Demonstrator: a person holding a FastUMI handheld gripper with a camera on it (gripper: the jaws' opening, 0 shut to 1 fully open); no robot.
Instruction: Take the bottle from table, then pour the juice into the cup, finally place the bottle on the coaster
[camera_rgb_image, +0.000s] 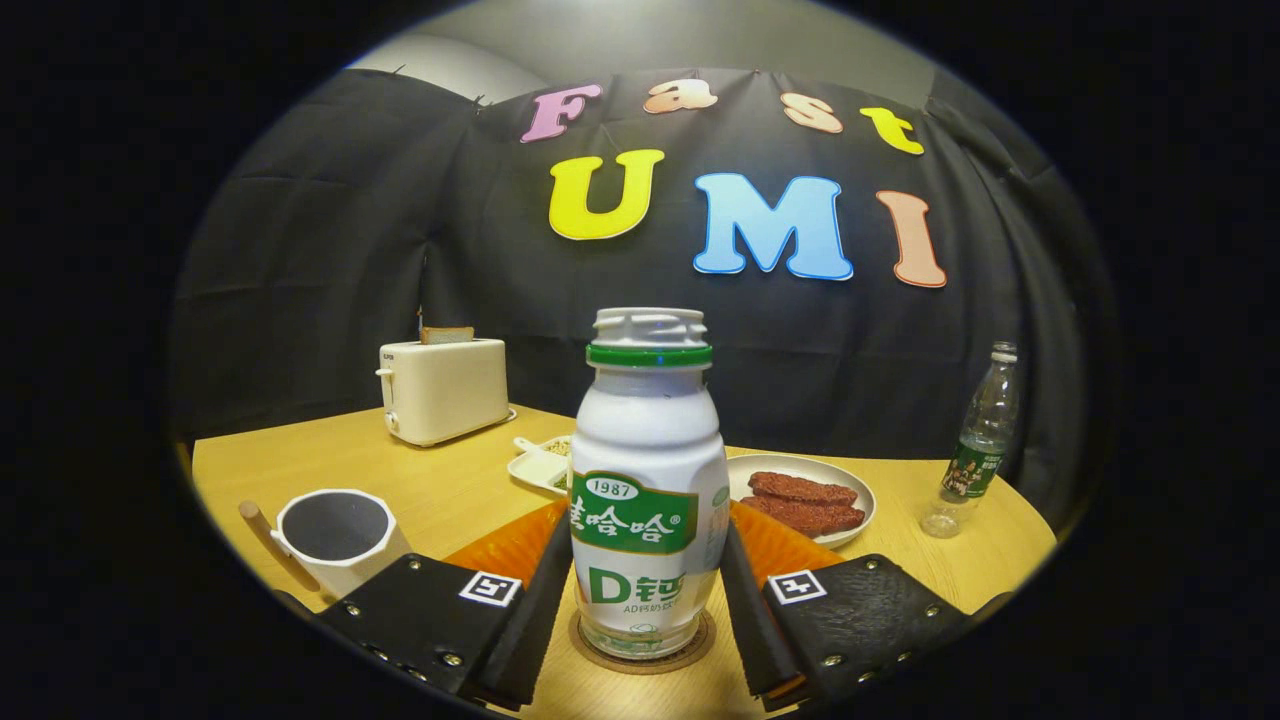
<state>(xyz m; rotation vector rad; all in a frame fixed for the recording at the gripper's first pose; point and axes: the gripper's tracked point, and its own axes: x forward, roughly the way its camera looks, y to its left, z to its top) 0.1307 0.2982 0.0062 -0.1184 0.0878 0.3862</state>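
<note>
A white juice bottle with a green label and no cap stands upright on a round brown coaster on the wooden table. My gripper has one fingertip against each side of the bottle's lower body, with no gap showing, so it is shut on the bottle. A white cup with a dark inside and a wooden handle stands to the left, just beyond the left finger. What the cup holds cannot be made out.
An orange mat lies behind the bottle. Beyond it are a white plate of reddish meat strips and a small white dish. A cream toaster stands at the back left, a clear water bottle at the right.
</note>
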